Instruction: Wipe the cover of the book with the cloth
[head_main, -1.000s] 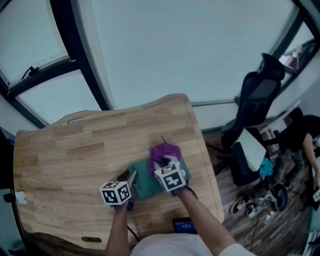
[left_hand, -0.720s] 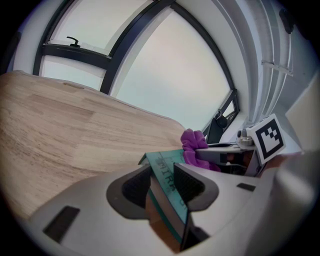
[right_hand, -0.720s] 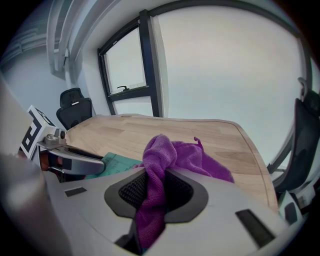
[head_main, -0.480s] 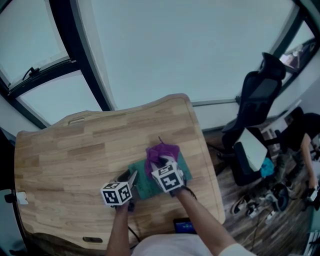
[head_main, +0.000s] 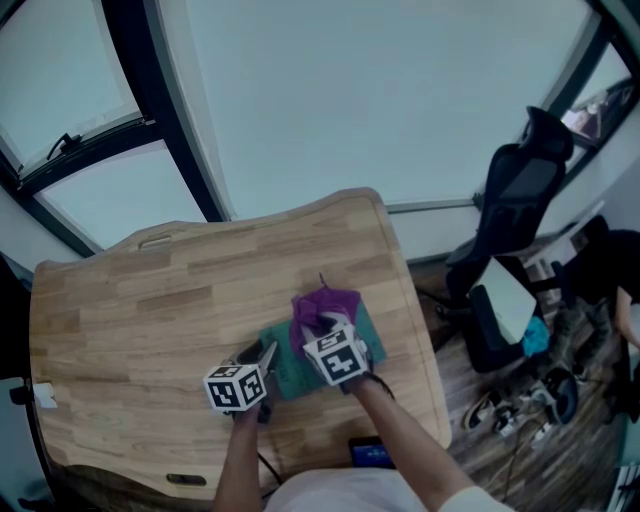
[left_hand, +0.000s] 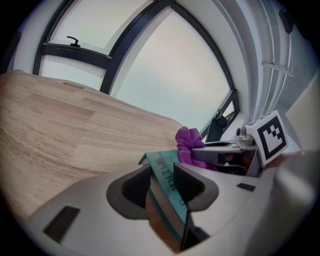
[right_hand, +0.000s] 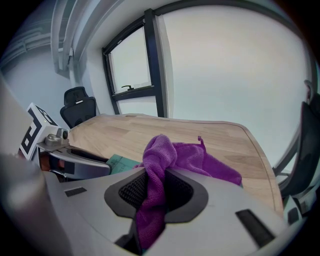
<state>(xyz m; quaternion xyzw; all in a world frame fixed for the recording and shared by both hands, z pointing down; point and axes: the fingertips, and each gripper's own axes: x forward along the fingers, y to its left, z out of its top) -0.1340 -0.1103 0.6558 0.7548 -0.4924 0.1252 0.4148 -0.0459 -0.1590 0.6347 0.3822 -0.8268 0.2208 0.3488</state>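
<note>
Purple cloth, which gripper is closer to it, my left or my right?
Right. The right gripper is shut on the purple cloth, bunched between its jaws. The left gripper is clamped on the book at its edge, apart from the cloth.

The cloth (head_main: 322, 303) and right gripper (head_main: 318, 323) cover much of the book (head_main: 289, 371) (its print is too small to read).

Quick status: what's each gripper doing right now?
Left gripper: shut on the edge of the teal book.
Right gripper: shut on the purple cloth, which lies over the book.
</note>
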